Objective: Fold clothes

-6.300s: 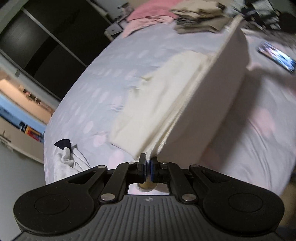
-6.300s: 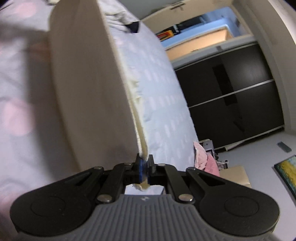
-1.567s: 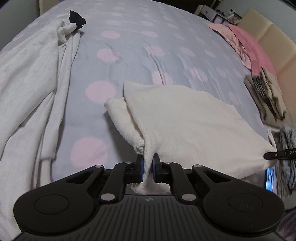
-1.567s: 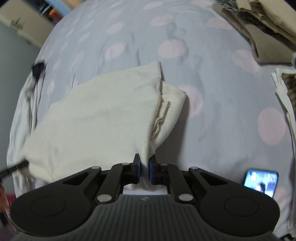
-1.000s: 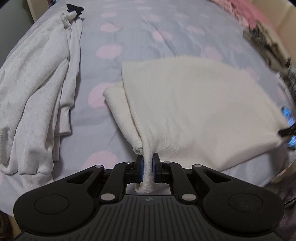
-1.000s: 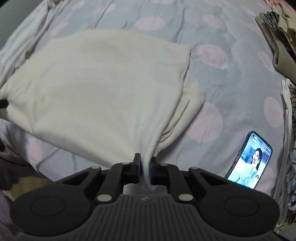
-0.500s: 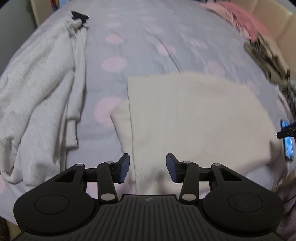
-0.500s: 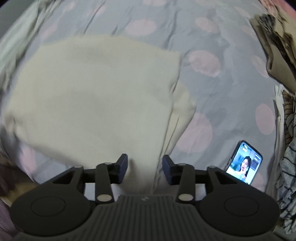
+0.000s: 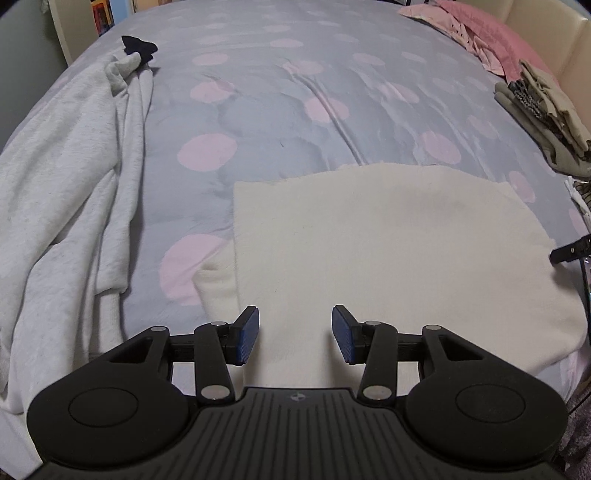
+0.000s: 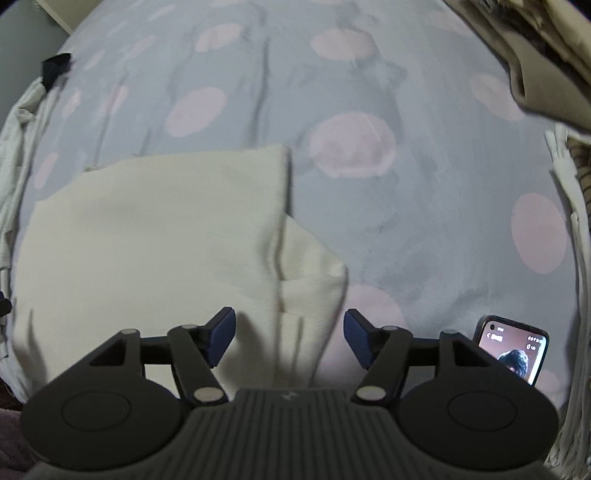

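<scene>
A cream garment (image 9: pixel 388 251) lies folded flat on the polka-dot bed cover (image 9: pixel 295 92), a sleeve end poking out at its left side. My left gripper (image 9: pixel 295 334) hovers over its near left edge, open, with nothing between the blue pads. In the right wrist view the same cream garment (image 10: pixel 147 236) fills the lower left, a tucked layer showing at its right edge. My right gripper (image 10: pixel 289 338) stands over that near right corner, its jaws opening, the pads clear of the cloth. A tip of the right gripper (image 9: pixel 570 252) shows at the left wrist view's right edge.
A white sweatshirt (image 9: pixel 62 206) lies crumpled along the bed's left side. Folded beige clothes (image 9: pixel 543 114) and pink cloth (image 9: pixel 476 33) sit at the far right. A lit phone (image 10: pixel 511 349) lies on the cover beside the right gripper. Striped cloth (image 10: pixel 576 221) lines the right edge.
Both grippers went from shut on the cream garment's near corners to open, letting it drop flat on the bed. The right gripper opened wider and shifted right, the left drew back.
</scene>
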`<state>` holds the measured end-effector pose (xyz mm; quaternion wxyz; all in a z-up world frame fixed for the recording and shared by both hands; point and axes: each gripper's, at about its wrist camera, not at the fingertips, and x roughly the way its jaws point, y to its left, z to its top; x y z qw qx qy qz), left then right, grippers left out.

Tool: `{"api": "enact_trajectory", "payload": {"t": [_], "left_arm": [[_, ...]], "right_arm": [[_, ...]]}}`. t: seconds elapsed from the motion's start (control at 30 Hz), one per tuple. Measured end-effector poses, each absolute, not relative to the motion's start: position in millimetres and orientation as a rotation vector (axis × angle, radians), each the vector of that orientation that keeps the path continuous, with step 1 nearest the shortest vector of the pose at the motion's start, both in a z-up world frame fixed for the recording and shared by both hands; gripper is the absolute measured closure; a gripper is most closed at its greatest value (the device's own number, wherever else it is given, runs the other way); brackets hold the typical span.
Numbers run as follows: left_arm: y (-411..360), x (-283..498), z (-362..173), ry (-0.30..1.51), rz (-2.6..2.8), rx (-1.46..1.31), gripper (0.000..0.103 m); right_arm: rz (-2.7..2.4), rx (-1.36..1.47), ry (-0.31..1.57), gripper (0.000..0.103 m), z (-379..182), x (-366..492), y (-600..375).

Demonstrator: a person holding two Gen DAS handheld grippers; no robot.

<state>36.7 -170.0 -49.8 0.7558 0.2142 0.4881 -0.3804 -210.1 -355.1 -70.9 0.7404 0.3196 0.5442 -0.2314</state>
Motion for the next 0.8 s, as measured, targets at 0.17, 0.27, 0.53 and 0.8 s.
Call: {"api": "enact_trajectory", "payload": {"t": [0.17, 0.27, 0.53, 0.8], "left_arm": [[-185, 44, -62, 1.093, -0.820, 0.478, 0.062], [-192, 46, -69, 1.106, -0.810, 0.498, 0.062], [-198, 43, -69, 1.091, -0.818, 0.507, 0.063], [-193, 34, -56, 1.064, -0.846, 0.488, 0.070]], "right_arm": [[-0.483, 0.810, 1.192, 0.038, -93, -214, -367], [-0.469, 0.826, 1.179, 0.046, -97, -215, -367], [-0.439, 0.841, 1.146, 0.086, -80, -214, -361], [-0.364, 0.941, 1.009, 0.087, -18, -221, -348]]}}
